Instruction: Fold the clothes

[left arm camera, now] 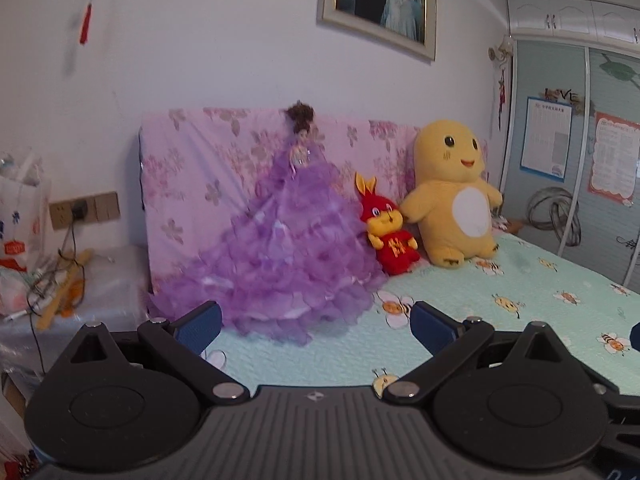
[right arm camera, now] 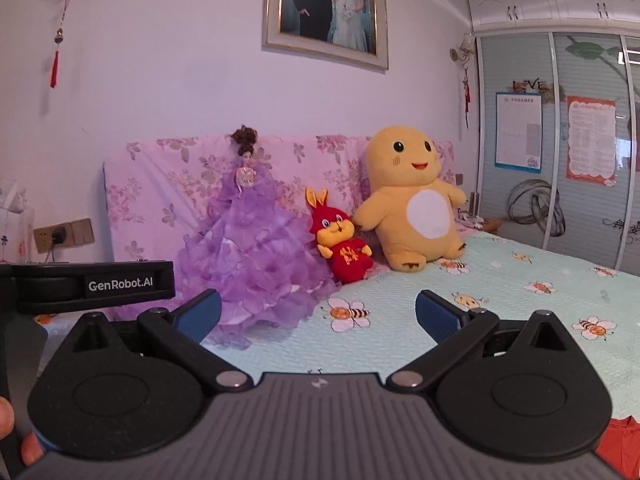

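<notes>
Big bee-print bed (right arm camera: 500, 292) spread out ahead of both tongs, doll (left arm camera: 280, 248) and plushies parked at its far end. No clothes visible anywhere except maybe a red scrap (right arm camera: 618, 446) low beside the right gripper (right arm camera: 318, 316). Left gripper (left arm camera: 316, 326) and right both gaping wide and empty, so best tilted down first to find the garment, then a corner grabbed in each.

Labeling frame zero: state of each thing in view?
left tongs: open, empty
right tongs: open, empty
doll in purple dress: upright against headboard
red rabbit plush: upright
yellow plush: upright
wall plug: plugged in
wardrobe doors: shut
</notes>
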`<move>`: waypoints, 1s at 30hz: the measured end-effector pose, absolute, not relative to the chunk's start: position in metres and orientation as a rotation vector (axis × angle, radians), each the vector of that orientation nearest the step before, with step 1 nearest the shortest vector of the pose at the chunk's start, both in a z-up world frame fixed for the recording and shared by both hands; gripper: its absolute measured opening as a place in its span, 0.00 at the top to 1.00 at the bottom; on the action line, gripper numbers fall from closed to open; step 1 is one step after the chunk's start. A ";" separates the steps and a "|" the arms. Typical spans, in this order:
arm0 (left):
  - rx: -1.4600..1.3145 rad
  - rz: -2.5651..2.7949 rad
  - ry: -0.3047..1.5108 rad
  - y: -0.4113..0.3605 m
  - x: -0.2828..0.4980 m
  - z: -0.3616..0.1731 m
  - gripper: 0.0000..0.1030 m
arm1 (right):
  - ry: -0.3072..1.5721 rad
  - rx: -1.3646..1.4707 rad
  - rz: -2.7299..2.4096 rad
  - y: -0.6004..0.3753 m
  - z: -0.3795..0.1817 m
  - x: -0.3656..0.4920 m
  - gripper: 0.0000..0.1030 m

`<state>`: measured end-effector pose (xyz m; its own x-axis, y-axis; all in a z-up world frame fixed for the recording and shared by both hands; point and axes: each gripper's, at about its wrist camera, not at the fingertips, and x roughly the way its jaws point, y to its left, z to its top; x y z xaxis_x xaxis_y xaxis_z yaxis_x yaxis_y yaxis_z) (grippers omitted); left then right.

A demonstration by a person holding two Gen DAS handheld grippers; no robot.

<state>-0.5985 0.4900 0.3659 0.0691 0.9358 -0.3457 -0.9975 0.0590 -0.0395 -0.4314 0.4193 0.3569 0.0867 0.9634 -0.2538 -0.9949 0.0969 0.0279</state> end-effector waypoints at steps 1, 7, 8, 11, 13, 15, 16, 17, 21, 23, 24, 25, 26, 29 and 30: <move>-0.303 1.486 0.259 0.492 -0.598 0.364 0.00 | 0.234 -0.171 1.470 0.421 0.355 -0.431 0.01; -0.339 1.483 0.278 0.501 -0.601 0.356 0.00 | 0.230 -0.222 1.473 0.430 0.351 -0.437 0.01; -0.348 1.484 0.280 0.502 -0.602 0.355 0.00 | 0.227 -0.233 1.473 0.431 0.350 -0.439 0.01; -0.380 1.481 0.280 0.506 -0.605 0.352 0.00 | 0.214 -0.261 1.465 0.434 0.345 -0.444 0.01; -0.410 1.463 0.279 0.510 -0.606 0.349 0.00 | 0.203 -0.279 1.460 0.436 0.341 -0.447 0.01; -0.420 1.464 0.276 0.516 -0.606 0.345 0.00 | 0.206 -0.286 1.463 0.438 0.336 -0.448 0.01; -0.425 1.464 0.275 0.519 -0.605 0.344 0.00 | 0.220 -0.276 1.468 0.440 0.332 -0.447 0.01; -0.427 1.468 0.280 0.523 -0.604 0.342 0.00 | 0.234 -0.267 1.472 0.442 0.329 -0.445 0.01; -0.437 1.464 0.310 0.551 -0.596 0.333 0.00 | 0.281 -0.243 1.488 0.459 0.317 -0.437 0.01; -0.433 1.470 0.320 0.569 -0.592 0.330 0.00 | 0.276 -0.256 1.484 0.478 0.315 -0.434 0.01; -0.441 1.467 0.328 0.581 -0.590 0.328 0.00 | 0.274 -0.263 1.483 0.487 0.314 -0.433 0.01; -0.448 1.462 0.332 0.594 -0.587 0.326 0.00 | 0.271 -0.269 1.480 0.497 0.313 -0.431 0.01; -0.455 1.456 0.336 0.607 -0.585 0.325 0.00 | 0.271 -0.272 1.478 0.507 0.312 -0.429 0.01; -0.443 1.464 0.348 0.649 -0.575 0.320 0.00 | 0.283 -0.270 1.478 0.539 0.309 -0.421 0.01; -0.432 1.471 0.352 0.664 -0.571 0.318 0.00 | 0.290 -0.270 1.483 0.548 0.306 -0.417 0.01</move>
<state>-0.5712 0.6638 0.3184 0.0733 0.8735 -0.4813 -0.9967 0.0477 -0.0651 -0.4174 0.5484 0.3056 0.0659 0.9335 -0.3526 -0.9975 0.0705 0.0001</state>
